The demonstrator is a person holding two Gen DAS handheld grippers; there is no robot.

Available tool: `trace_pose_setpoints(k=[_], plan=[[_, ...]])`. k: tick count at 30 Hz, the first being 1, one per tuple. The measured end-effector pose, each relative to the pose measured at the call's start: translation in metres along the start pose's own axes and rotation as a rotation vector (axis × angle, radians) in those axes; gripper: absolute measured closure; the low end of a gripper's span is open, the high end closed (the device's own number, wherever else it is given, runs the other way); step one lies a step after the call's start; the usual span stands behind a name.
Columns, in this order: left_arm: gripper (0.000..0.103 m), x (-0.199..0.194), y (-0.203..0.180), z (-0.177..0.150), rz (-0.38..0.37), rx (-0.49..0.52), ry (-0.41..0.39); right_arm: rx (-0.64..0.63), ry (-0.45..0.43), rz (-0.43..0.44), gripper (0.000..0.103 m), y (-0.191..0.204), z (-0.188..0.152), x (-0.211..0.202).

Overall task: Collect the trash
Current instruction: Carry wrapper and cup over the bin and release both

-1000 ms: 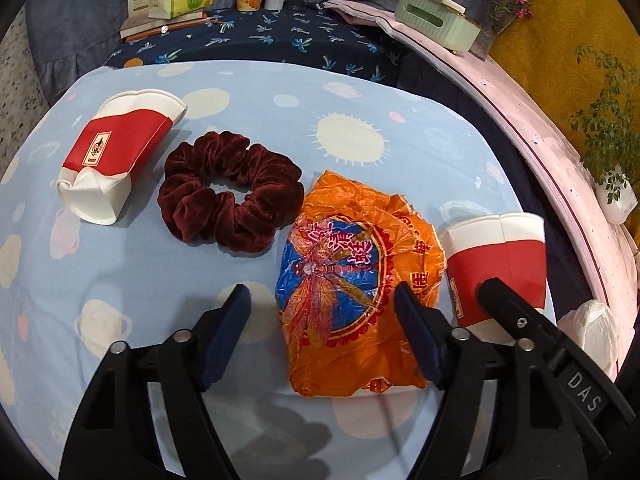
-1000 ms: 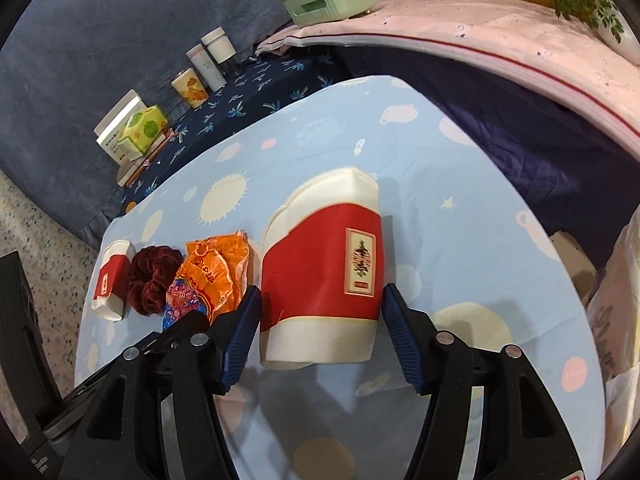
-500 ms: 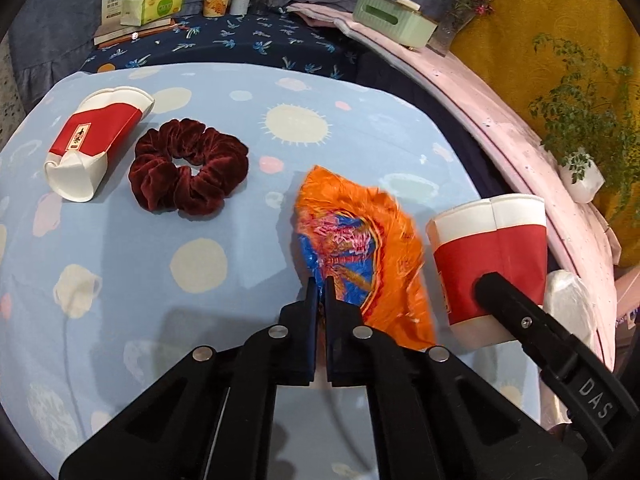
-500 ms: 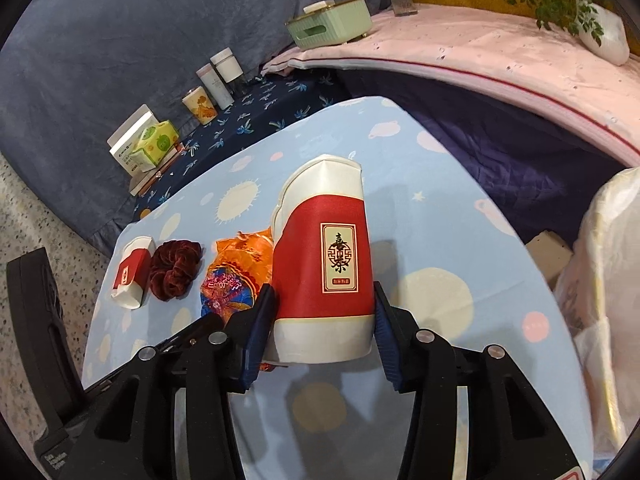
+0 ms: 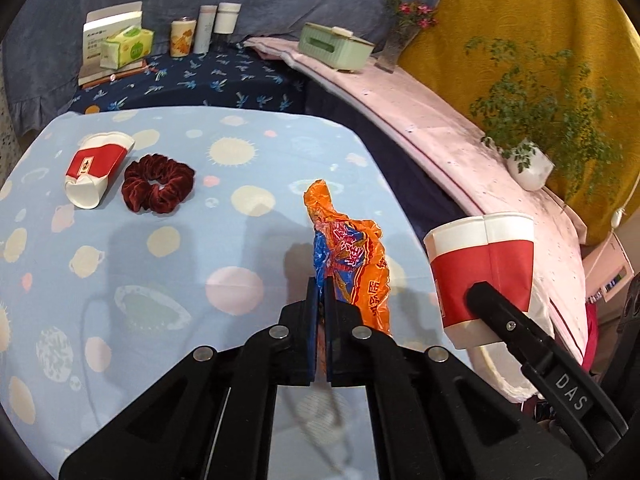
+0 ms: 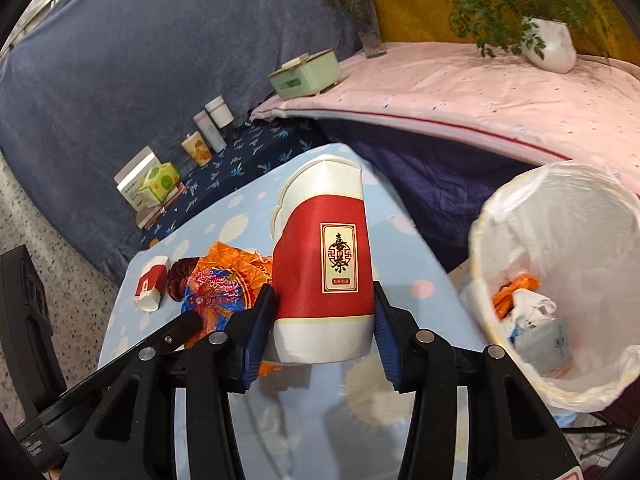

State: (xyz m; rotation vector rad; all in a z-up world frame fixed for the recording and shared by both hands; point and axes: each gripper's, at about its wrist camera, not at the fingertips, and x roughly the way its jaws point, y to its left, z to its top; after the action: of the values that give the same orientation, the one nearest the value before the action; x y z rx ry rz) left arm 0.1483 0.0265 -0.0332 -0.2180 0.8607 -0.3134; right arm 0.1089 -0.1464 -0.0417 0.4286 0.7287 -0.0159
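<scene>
In the left wrist view the left hand-held gripper (image 5: 320, 294) has its two blue pads pressed together on the lower edge of an orange snack wrapper (image 5: 347, 248), which stands up from the pinch toward 12 o'clock, clear of the light blue patterned tabletop (image 5: 168, 280). At 3 o'clock from it, a finger of the right hand-held gripper (image 6: 322, 328) reaches in against a red and white paper cup (image 5: 482, 264).

In the right wrist view that gripper's pads press on both sides of the cup's base, jaws about half spread, the cup's crumpled mouth pointing to 12 o'clock and its gold label facing the camera. Just beside the cup at 9 o'clock hangs the wrapper. At 3 o'clock stands a bin lined with a white bag (image 6: 560, 248), with an orange scrap, white plastic and a pale packet lying at its bottom.

Farther out on the tabletop, at 10 o'clock in the left wrist view, a dark red velvet scrunchie (image 5: 158, 182) lies just beside a second paper cup (image 5: 98, 168) on its side. Beyond, on a dark blue patterned cloth, are a green tissue pack (image 5: 128, 46), a white box and small bottles; at 1 o'clock a mint green box (image 5: 336, 44) sits on a pink ledge.
</scene>
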Motion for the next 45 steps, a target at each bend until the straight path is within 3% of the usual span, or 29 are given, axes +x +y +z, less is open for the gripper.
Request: trace_pose_setpoints(k=[9, 22, 30, 41, 44, 45], plan=[[0.101, -0.026, -0.062, -0.009, -0.073, 0.088, -0.046, 0.048, -0.091, -0.040, 0.057, -0.048, 0.003, -0.062], [0.101, -0.022, -0.151, -0.023, -0.190, 0.213, -0.037, 0.141, -0.155, -0.135, 0.057, -0.126, 0.001, -0.108], [0.101, -0.002, -0.195, -0.029, -0.231, 0.282, 0.000, 0.171, -0.169, -0.178, 0.057, -0.160, 0.010, -0.114], [0.101, 0.028, -0.219, -0.035, -0.245, 0.305, 0.054, 0.195, -0.158, -0.207, 0.057, -0.190, 0.018, -0.106], [0.098, 0.031, -0.219, -0.036, -0.246, 0.296, 0.050, 0.194, -0.162, -0.210, 0.056, -0.193, 0.019, -0.104], [0.093, 0.032, -0.219, -0.037, -0.239, 0.294, 0.048, 0.193, -0.164, -0.214, 0.056, -0.193, 0.020, -0.103]])
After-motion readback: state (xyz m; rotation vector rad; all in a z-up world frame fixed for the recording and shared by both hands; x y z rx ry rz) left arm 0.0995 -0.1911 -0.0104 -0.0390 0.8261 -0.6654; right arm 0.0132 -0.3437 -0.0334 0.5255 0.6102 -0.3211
